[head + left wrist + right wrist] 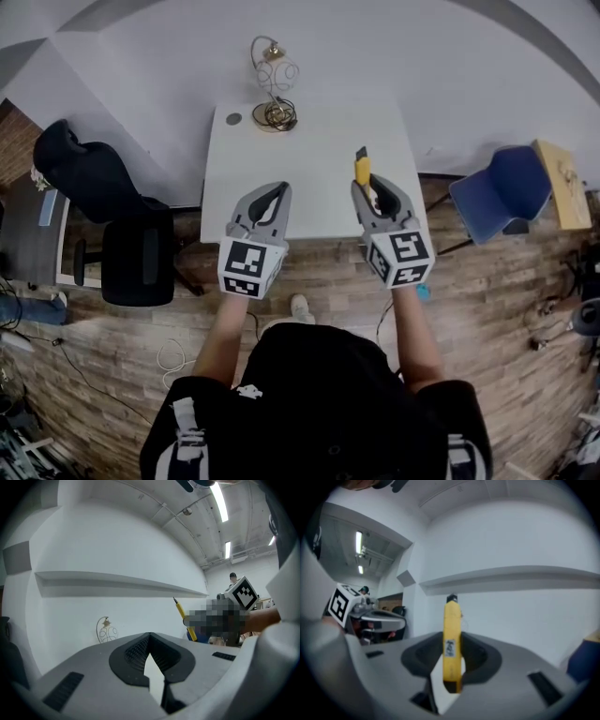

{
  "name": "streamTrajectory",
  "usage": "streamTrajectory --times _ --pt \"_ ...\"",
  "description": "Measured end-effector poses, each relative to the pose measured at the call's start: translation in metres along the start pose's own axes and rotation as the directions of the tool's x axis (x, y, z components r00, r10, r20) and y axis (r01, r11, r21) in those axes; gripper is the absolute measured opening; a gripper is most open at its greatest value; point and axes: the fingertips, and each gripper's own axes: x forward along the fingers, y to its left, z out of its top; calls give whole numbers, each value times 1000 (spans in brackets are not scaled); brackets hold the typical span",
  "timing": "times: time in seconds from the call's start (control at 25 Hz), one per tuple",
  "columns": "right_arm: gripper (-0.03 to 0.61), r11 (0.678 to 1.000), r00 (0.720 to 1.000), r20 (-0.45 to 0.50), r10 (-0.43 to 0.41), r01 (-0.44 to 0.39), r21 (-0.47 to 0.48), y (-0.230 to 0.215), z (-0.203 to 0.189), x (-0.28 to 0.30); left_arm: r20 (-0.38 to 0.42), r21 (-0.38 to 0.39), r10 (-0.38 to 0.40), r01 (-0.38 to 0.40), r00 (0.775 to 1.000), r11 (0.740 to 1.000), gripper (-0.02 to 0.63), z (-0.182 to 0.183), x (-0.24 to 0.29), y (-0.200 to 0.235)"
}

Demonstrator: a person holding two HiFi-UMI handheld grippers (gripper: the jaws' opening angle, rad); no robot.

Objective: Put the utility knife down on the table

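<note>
A yellow utility knife (362,169) with a black tip sticks forward out of my right gripper (367,190), which is shut on its handle. Seen in the right gripper view, the knife (451,639) stands upright between the grey jaws of the right gripper (452,667). It also appears at the right of the left gripper view as the knife (180,612). My left gripper (278,190) hovers over the near edge of the white table (309,150) with its jaws together and nothing in them. In its own view the left gripper (150,637) has tips that meet.
A wire-frame lamp (274,94) and a round cable grommet (233,119) sit at the table's far edge by the white wall. A black office chair (136,253) stands left of the table, a blue chair (502,192) to its right. The floor is wood-patterned.
</note>
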Motion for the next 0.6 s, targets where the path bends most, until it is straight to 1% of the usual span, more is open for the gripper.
streamTrajectory --times 0.32,0.6 --pt "137 1000 999 -35 -25 25 6 -3 -8 40 -22 1 -22 22 1000 1000 15 -12 26 41" --pt "137 999 998 -50 -39 40 25 -14 -13 51 -40 -23 -36 36 999 999 15 -23 41 45"
